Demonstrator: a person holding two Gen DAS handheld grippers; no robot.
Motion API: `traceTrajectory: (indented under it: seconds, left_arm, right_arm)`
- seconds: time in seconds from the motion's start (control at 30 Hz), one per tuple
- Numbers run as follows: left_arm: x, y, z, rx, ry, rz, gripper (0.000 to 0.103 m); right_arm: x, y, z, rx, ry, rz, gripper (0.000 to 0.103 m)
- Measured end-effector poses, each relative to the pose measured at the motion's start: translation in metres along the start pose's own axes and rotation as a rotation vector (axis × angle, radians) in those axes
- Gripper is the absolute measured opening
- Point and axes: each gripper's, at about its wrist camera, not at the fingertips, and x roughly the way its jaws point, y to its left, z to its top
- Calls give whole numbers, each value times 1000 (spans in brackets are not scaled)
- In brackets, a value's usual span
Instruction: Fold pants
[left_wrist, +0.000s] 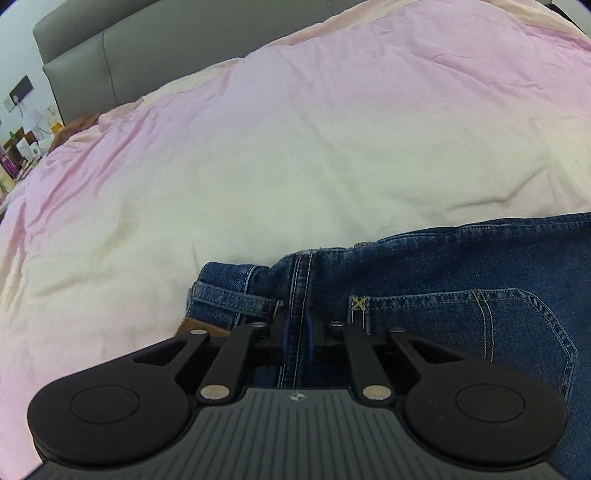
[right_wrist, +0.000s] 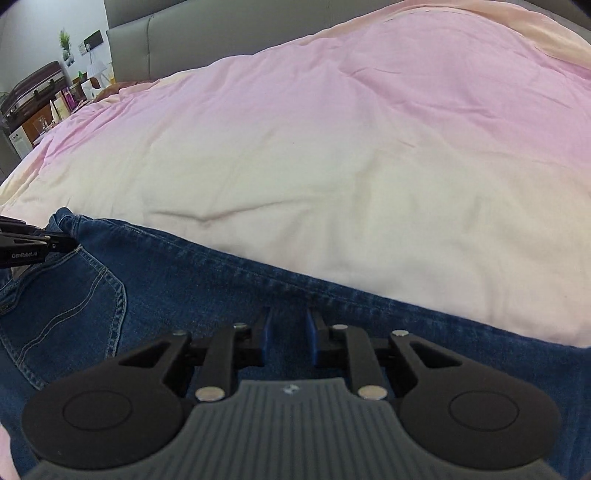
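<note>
Blue jeans (left_wrist: 461, 280) lie flat on the bed, back pocket up, waistband to the left. My left gripper (left_wrist: 297, 325) is shut on the jeans at the waistband's centre seam, with denim pinched between the blue pads. In the right wrist view the jeans (right_wrist: 207, 291) stretch across the lower frame. My right gripper (right_wrist: 288, 328) is open, its blue pads (right_wrist: 266, 332) apart just above the denim of the leg near its far edge. The left gripper (right_wrist: 70, 243) shows at the left edge of that view, at the waistband.
A pink and cream duvet (left_wrist: 295, 140) covers the bed. A grey padded headboard (left_wrist: 122, 48) runs along the far side. A cluttered bedside area (right_wrist: 48, 99) with a suitcase, bottles and a plant stands at the far left.
</note>
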Motion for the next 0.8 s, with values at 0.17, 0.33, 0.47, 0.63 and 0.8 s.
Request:
traceTrajectory:
  seconds: [0.17, 0.33, 0.47, 0.63, 0.8]
  left_arm:
    - [-59, -23, -25, 1, -35, -51, 28]
    - [-106, -69, -73, -31, -7, -135, 29]
    - [-134, -107, -116, -32, 19, -200, 29]
    - [-148, -141, -142, -1, 53, -192, 29]
    - [-132, -153, -149, -47, 117, -141, 29]
  right_arm:
    - [-62, -39, -42, 29, -9, -58, 24]
    - [-130, -114, -96, 103, -1, -180, 26]
    - [-185, -188, -136, 181, -9, -315, 26]
    - [-254, -299, -183, 361, -37, -457, 26]
    - [-309, -398, -213, 531, -101, -578, 26]
